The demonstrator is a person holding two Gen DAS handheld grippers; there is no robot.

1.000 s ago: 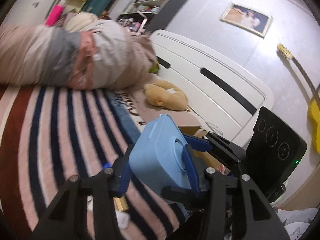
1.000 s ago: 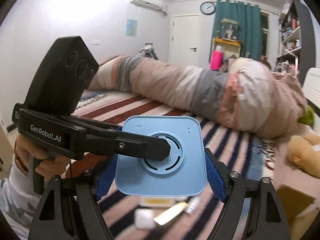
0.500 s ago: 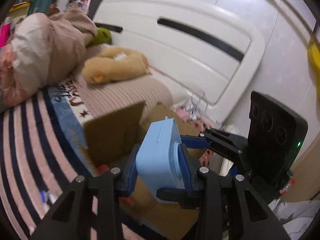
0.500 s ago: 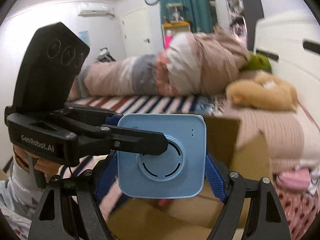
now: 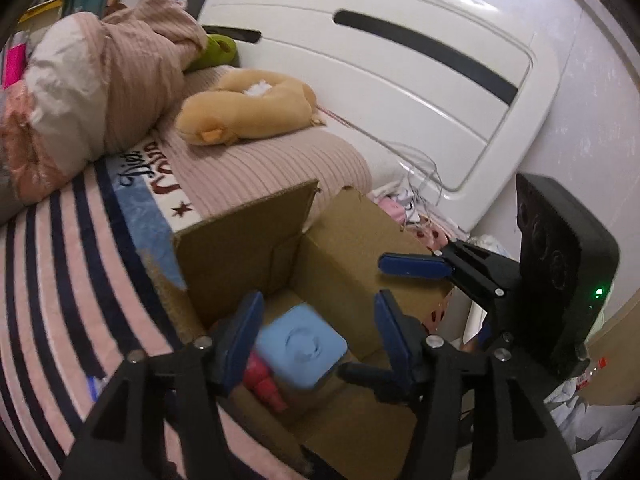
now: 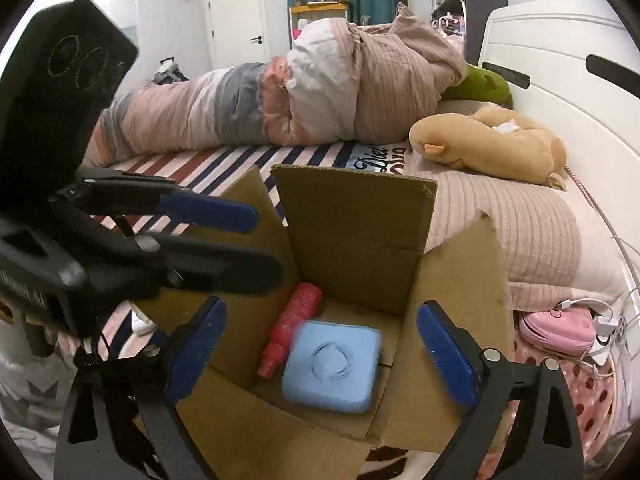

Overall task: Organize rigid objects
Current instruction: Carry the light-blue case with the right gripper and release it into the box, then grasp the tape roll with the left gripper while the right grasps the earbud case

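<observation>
A light blue square device lies inside an open cardboard box on the bed, next to a red bottle. It also shows in the left wrist view, blurred, beside the red bottle in the box. My left gripper is open and empty above the box. My right gripper is open and empty above the device. Each gripper shows in the other's view, at the box's side.
A rolled pink and grey duvet lies across the striped bed. A tan plush toy rests by the white headboard. A pink case with cables lies right of the box.
Both grippers were shut on the blue device above the box. Both have opened, and the device has dropped into the box beside the red bottle.
</observation>
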